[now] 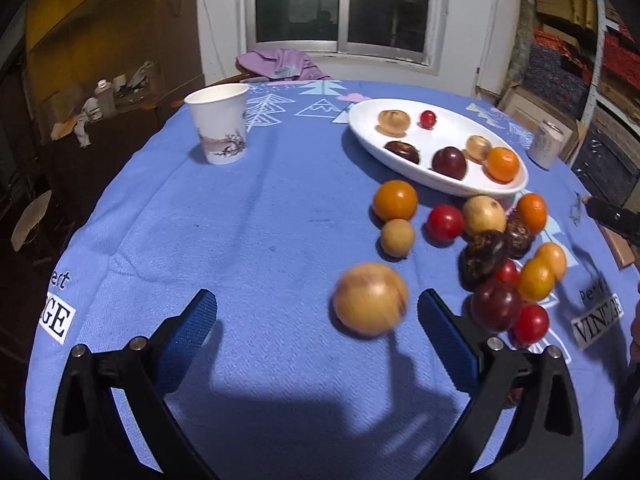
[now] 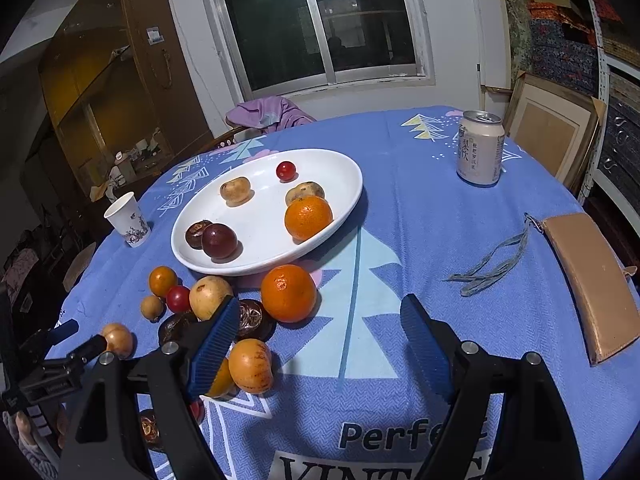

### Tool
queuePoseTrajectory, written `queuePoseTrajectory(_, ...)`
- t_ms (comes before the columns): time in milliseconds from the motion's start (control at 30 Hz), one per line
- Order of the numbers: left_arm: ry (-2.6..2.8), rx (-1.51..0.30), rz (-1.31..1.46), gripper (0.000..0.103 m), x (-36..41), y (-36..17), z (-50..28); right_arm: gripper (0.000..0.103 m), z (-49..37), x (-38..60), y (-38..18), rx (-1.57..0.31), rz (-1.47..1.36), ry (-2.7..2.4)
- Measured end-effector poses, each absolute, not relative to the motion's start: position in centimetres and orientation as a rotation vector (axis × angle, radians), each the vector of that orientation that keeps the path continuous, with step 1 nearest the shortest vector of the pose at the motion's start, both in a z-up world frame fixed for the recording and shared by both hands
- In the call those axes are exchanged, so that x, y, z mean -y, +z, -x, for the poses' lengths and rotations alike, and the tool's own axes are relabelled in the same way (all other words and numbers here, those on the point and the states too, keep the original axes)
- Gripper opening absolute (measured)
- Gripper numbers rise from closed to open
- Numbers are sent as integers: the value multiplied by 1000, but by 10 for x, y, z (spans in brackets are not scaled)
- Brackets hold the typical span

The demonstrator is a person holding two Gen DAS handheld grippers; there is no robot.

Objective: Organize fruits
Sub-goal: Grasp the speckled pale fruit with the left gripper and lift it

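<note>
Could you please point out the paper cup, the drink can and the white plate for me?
paper cup (image 1: 221, 126): left wrist view, its side wall.
drink can (image 2: 480, 148): right wrist view, its label.
white plate (image 2: 264, 236): right wrist view, bare inner surface.

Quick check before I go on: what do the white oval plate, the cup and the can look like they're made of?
White oval plate: glazed ceramic, or perhaps melamine; smooth and glossy.
White cup with a printed branch motif: probably paper; matte, thin rolled rim.
Pale drink can: metal; silvery top with pull-tab opening, printed satin wall.

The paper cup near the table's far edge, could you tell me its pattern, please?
The paper cup is white with a dark branch-and-blossom print, clearest in the left wrist view.
</note>
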State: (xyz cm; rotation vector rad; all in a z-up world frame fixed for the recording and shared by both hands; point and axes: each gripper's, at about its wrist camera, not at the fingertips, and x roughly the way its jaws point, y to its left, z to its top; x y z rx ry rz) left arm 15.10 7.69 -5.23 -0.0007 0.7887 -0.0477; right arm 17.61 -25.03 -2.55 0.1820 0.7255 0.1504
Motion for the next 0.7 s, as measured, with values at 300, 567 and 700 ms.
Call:
queuePoseTrajectory(300, -82, -757, -124, 99, -50, -56, -148, 83, -171, 238, -24, -706, -119, 165)
queuePoseTrajectory(567, -137, -827, -110, 68, -45, -69, -161, 83, -171, 239, -24, -713, -127, 165)
queuePoseTrajectory(700, -147, -835, -86, 60, -48, -71, -166, 83, -171, 235, -24, -717, -110, 179)
